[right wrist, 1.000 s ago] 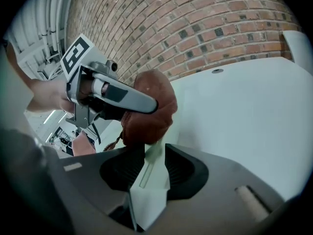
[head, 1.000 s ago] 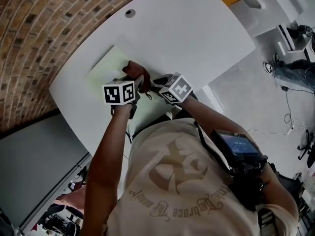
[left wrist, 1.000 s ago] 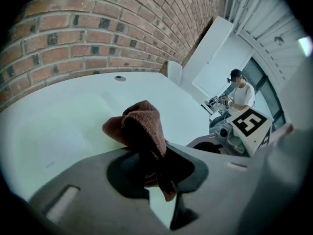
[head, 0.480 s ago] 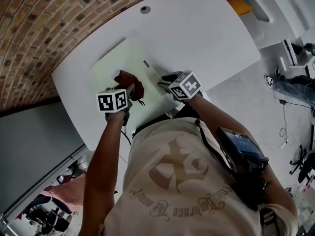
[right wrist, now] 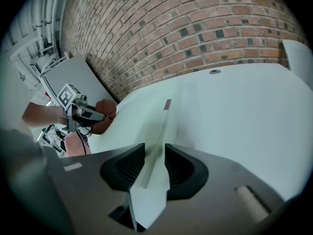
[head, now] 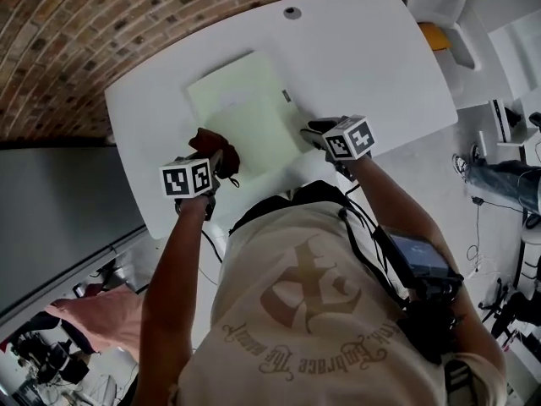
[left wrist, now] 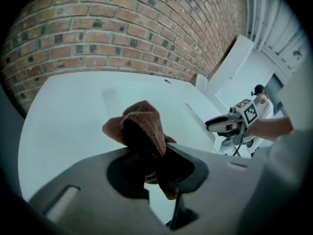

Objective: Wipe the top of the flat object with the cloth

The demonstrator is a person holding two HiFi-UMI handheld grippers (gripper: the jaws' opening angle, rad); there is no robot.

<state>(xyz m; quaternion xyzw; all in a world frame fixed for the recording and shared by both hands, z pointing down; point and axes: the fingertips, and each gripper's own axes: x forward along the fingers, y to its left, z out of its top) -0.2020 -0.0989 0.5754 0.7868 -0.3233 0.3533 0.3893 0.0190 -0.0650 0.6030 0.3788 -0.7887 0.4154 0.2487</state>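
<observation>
The flat object is a pale green board (head: pixel 241 100) lying on the white table (head: pixel 372 66). A brown cloth (head: pixel 211 145) is bunched in my left gripper (head: pixel 216 161), which is shut on it at the board's near left edge. In the left gripper view the cloth (left wrist: pixel 143 126) sticks out past the jaws of that gripper (left wrist: pixel 152 156) over the pale surface. My right gripper (head: pixel 311 130) sits at the board's near right corner. In the right gripper view the board's edge (right wrist: pixel 161 126) runs between the jaws of that gripper (right wrist: pixel 155 153), which are closed on it.
A brick wall (head: pixel 127 15) borders the table's far side. A round grommet hole (head: pixel 292 12) lies beyond the board. A white chair with an orange item (head: pixel 439 32) stands at the far right. The table's near edge is just behind both grippers.
My left gripper has carried the cloth leftward across the board, away from the right gripper, to the near left edge. The right gripper has stayed on the board's corner.
</observation>
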